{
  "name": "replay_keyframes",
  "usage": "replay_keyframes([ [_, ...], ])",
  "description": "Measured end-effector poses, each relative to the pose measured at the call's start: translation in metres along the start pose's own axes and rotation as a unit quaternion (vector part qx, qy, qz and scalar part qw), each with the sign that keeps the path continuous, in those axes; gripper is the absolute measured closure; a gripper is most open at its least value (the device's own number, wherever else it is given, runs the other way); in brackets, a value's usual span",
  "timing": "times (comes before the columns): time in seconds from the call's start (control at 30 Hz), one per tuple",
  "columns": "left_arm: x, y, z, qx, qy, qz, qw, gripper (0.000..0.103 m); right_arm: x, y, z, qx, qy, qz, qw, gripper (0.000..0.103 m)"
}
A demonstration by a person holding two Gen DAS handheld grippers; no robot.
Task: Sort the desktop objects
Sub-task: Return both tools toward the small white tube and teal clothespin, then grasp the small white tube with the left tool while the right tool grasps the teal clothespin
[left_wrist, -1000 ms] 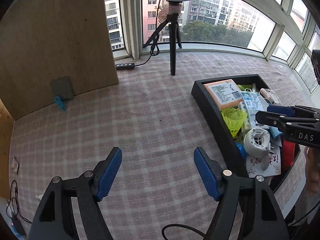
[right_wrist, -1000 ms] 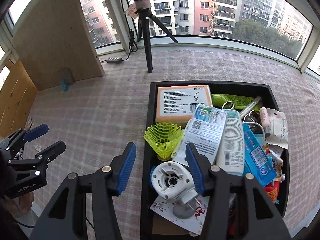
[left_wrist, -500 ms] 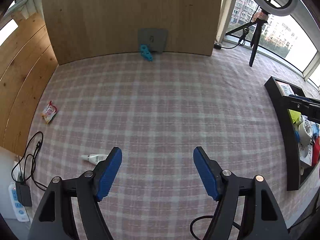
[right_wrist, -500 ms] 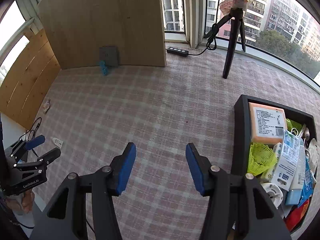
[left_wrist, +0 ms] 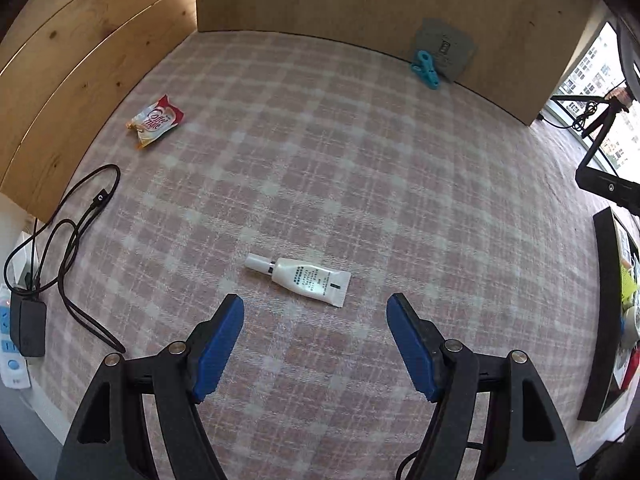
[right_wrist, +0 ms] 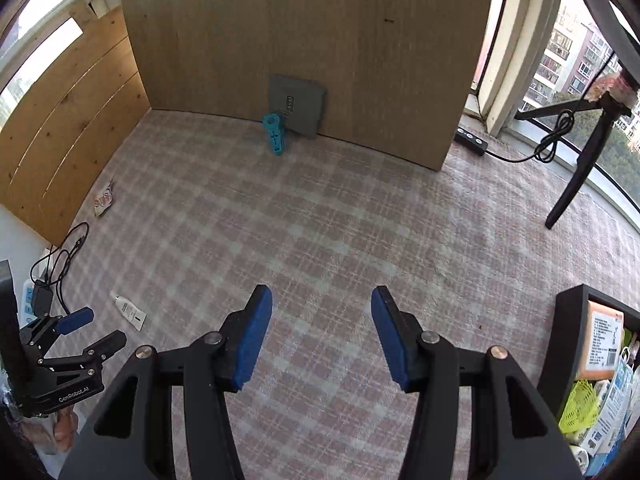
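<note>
Black tray [right_wrist: 560, 344], edge of right view at 4 o'clock: cut off, crammed with an orange box [right_wrist: 602, 340], yellow-green mesh piece [right_wrist: 576, 404] and packets; left view shows only a sliver.
Left gripper [left_wrist: 315, 320]: jaws spread, empty, pointing steeply down.
Right gripper [right_wrist: 322, 320]: jaws spread, nothing between them, over bare plaid cloth [right_wrist: 320, 208].
White tube [left_wrist: 300, 279]: capped, dark small print illegible, lying flat just ahead of the left fingertips.
Blue clip [right_wrist: 274, 134], 12 o'clock, by a grey pad.
Sachet [left_wrist: 155, 120], 10 o'clock: possibly creamer; a blur in right view.
</note>
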State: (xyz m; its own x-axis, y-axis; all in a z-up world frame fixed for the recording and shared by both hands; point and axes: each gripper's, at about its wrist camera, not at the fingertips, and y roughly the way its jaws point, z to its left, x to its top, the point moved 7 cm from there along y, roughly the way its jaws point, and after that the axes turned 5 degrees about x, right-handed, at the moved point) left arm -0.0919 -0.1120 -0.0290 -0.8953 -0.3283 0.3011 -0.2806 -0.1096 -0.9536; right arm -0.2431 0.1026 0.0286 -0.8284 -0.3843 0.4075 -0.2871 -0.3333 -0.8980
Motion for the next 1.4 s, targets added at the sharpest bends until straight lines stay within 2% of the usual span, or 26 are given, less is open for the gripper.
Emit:
replay_keyframes([
  [0.3, 0.005, 0.026, 0.003, 0.01, -0.053, 0.044, 0.9976, 0.033, 0.046, 0.055, 0.014, 0.01, -0.036, 0.023, 0.999, 0.052],
  [0.43, 0.002, 0.04, 0.003, 0.018, -0.067, 0.064, 0.9955, 0.037, 0.064, 0.081, 0.013, 0.019, -0.03, 0.032, 0.999, 0.052],
  [0.53, 0.008, 0.041, 0.004, 0.028, -0.076, 0.058, 0.9951, 0.039, 0.076, 0.098, 0.011, 0.02, -0.023, 0.034, 0.999, 0.052],
  [0.67, 0.017, 0.042, 0.0, 0.042, -0.076, 0.047, 0.9951, 0.055, 0.091, 0.119, 0.011, 0.022, -0.014, 0.04, 0.999, 0.052],
  [0.8, 0.024, 0.043, -0.008, 0.054, -0.064, 0.034, 0.9959, 0.062, 0.106, 0.136, 0.014, 0.018, -0.008, 0.039, 0.999, 0.052],
  [0.93, 0.029, 0.043, -0.014, 0.05, -0.057, 0.03, 0.9966, 0.071, 0.12, 0.15, 0.017, 0.015, 0.002, 0.035, 0.999, 0.053],
  [1.03, 0.036, 0.044, -0.016, 0.048, -0.057, 0.029, 0.9968, 0.074, 0.126, 0.157, 0.021, 0.01, 0.004, 0.032, 0.999, 0.055],
  [1.07, 0.048, 0.048, -0.014, 0.047, -0.056, 0.029, 0.9969, 0.075, 0.129, 0.16, 0.022, 0.007, 0.002, 0.033, 0.999, 0.056],
  [1.23, 0.054, 0.047, -0.003, 0.043, -0.054, 0.027, 0.9972, 0.077, 0.142, 0.167, 0.03, -0.008, -0.008, 0.026, 1.0, 0.06],
  [1.3, 0.05, 0.041, 0.02, 0.042, -0.054, 0.026, 0.9973, 0.078, 0.144, 0.169, 0.034, -0.02, -0.015, 0.026, 0.999, 0.066],
  [1.33, 0.049, 0.041, 0.02, 0.042, -0.054, 0.026, 0.9973, 0.079, 0.148, 0.171, 0.039, -0.027, -0.021, 0.025, 0.999, 0.072],
  [1.4, 0.049, 0.039, 0.029, 0.04, -0.056, 0.026, 0.9973, 0.082, 0.149, 0.171, 0.045, -0.026, -0.031, 0.026, 0.999, 0.078],
])
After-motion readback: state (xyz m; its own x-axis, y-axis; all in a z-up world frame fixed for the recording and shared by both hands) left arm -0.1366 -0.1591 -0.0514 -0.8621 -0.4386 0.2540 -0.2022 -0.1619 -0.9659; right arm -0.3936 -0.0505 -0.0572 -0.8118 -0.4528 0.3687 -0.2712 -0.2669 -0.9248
